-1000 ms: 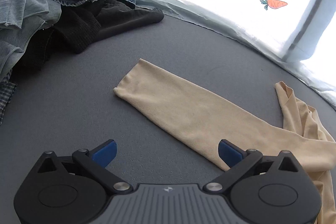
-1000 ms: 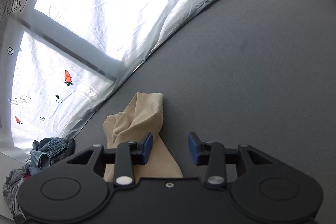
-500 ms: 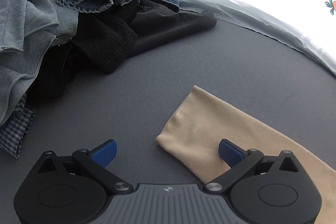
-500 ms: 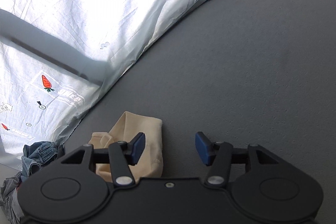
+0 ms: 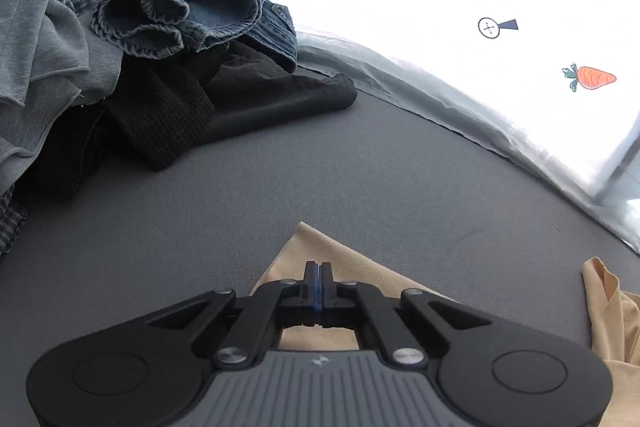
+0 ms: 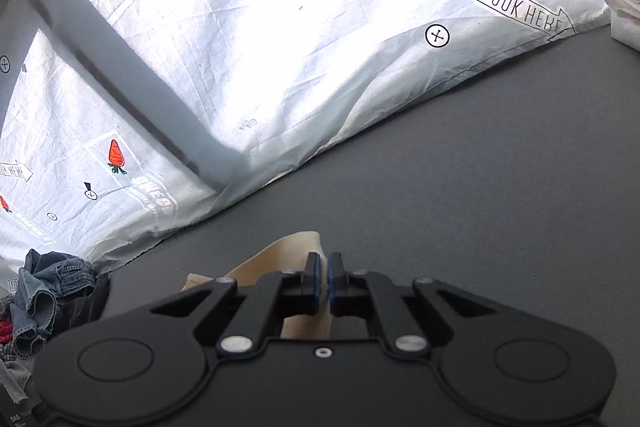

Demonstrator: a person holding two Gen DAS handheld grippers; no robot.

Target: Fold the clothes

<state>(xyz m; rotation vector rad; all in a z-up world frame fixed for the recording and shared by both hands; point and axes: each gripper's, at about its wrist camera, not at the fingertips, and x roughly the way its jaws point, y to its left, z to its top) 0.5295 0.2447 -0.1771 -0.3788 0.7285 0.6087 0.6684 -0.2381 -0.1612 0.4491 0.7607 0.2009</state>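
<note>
We are pinching the tan garment (image 5: 344, 263) in both closed hand-held grippers, left (image 5: 319, 277) and right (image 6: 323, 273); folding is barely starting, the pile (image 5: 120, 39) waiting far left.

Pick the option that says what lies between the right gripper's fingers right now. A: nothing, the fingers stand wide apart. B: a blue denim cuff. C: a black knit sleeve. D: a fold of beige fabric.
D: in the right wrist view the right gripper has just closed its jaws on a strip of the beige garment, which runs between its fingers.
</note>
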